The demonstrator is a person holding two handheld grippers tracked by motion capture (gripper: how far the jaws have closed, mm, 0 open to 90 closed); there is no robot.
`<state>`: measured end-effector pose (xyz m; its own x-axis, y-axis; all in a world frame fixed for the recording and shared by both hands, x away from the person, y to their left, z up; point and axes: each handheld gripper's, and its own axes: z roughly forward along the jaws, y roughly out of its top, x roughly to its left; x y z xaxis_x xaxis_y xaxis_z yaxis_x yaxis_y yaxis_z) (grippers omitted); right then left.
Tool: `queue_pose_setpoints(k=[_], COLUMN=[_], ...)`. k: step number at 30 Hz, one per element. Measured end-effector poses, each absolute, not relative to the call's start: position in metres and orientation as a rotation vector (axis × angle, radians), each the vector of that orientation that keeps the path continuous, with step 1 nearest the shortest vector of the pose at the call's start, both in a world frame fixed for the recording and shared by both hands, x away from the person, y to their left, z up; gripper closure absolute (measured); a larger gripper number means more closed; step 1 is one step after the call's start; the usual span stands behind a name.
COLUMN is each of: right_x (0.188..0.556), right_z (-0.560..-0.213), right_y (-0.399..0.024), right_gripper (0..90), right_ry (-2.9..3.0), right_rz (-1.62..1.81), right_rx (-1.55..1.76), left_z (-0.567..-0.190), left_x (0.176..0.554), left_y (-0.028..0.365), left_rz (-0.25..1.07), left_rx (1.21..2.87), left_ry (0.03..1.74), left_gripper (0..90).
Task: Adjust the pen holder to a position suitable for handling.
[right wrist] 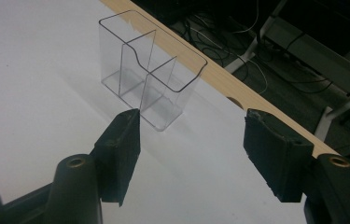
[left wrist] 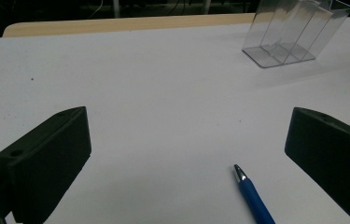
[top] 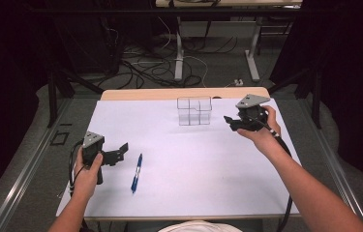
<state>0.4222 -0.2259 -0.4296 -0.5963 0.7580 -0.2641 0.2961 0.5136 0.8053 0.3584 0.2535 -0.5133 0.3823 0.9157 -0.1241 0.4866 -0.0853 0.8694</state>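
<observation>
Nearest the person, the left gripper (top: 119,153) rests low at about eight o'clock on the white table (top: 193,183), its jaws spread wide with nothing between them. Just to its right, at about seven o'clock from the table's middle, lies the blue pen (top: 136,173), flat on the surface with its silver tip pointing away from the person. In the left gripper view the pen (left wrist: 253,196) sits between the two jaws but nearer the right one, untouched.

Farther off, at about twelve o'clock, stands the clear holder (top: 194,110), upright, with inner walls dividing it into compartments, close to the table's far wooden edge. The right gripper (top: 230,122) hangs just beside it at about two o'clock, jaws partly spread and holding nothing; in the right gripper view the holder (right wrist: 151,70) stands ahead of the jaw tips, apart from them.

The work looks like getting the pen into the holder. To do it well, I would shift the left gripper so the pen's barrel lies midway between its jaws, close across the barrel near its middle so it does not swing, then lift and tilt it upright over one compartment. The right gripper could steady the light holder's wall against tipping.
</observation>
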Motion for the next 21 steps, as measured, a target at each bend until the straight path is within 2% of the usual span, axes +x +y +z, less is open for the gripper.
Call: queue_pose_setpoints(k=[13, 21], right_x=[0.449, 0.461], right_z=[-0.415, -0.413], right_y=[-0.192, -0.173], right_gripper=[34.2, 39.9], right_ry=[2.313, 2.387], right_rz=[0.798, 0.727], right_rx=[0.62, 0.521], left_z=[-0.514, -0.514], left_x=[0.359, 0.359], left_y=[0.254, 0.254], left_rz=[0.582, 0.58], left_rx=[1.722, 1.724], left_ry=[1.245, 1.245], left_gripper=[0.2, 0.2])
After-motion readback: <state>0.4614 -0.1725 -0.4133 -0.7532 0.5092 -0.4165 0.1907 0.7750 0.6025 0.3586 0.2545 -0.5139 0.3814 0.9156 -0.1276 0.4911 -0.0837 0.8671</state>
